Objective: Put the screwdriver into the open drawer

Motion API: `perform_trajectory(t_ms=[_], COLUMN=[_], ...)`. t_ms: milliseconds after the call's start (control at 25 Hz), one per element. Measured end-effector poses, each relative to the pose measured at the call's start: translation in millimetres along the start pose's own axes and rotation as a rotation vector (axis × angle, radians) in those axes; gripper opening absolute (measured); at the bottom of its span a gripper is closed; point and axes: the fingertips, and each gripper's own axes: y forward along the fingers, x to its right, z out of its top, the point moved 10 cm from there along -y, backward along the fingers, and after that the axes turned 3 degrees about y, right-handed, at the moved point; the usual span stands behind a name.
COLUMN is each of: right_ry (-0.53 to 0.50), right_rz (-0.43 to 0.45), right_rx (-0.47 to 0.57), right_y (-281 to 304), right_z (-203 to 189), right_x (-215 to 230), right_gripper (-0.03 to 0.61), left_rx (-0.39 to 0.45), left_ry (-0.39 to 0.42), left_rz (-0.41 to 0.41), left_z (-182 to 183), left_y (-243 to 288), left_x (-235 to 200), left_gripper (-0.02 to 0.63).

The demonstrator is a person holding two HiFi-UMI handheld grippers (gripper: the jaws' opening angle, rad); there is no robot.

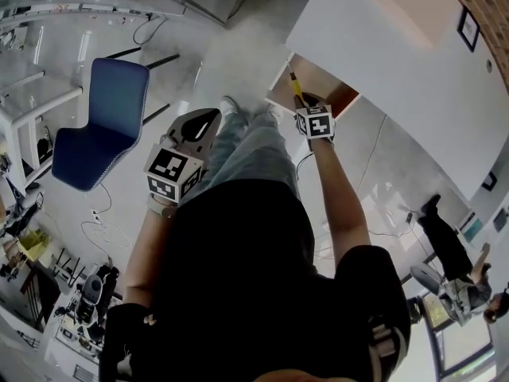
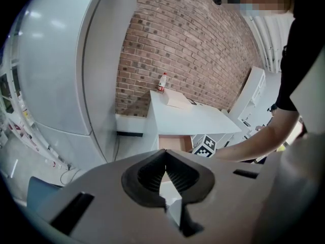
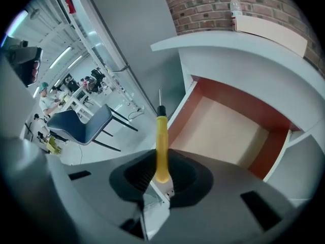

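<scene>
The yellow-handled screwdriver [image 3: 161, 145] stands upright between the jaws of my right gripper [image 3: 161, 160], which is shut on its handle, with the thin metal shaft pointing away. Just beyond the tip and to the right lies the open drawer [image 3: 228, 131], with a pale bottom and reddish-brown walls. In the head view the right gripper [image 1: 312, 116] holds the screwdriver [image 1: 296, 88] at the near left corner of the drawer [image 1: 330, 90]. My left gripper [image 1: 181, 159] hangs lower at the left, away from the drawer. Its jaws are shut with nothing in them [image 2: 165, 171].
The drawer belongs to a white desk [image 1: 398, 62] against a brick wall [image 2: 188, 44]; a bottle [image 3: 234, 5] and a flat box [image 3: 271, 34] stand on it. A blue chair [image 1: 99, 122] stands at the left, with cables on the floor. Another person [image 1: 445, 241] is at the far right.
</scene>
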Motion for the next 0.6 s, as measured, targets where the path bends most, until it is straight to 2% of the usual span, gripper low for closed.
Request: perform_trajectory(t_ms=[600], right_ry=[0.157], right_rz=[-0.104], right_rx=[-0.045], right_y=[71], right_z=[-8], right_x=[12], right_gripper=[0.078], left_rx=[-0.064], left_ry=[-0.031], left_rz=[0.0], left_z=[-40], left_y=[-6], left_x=[-43], left_gripper=[0.003])
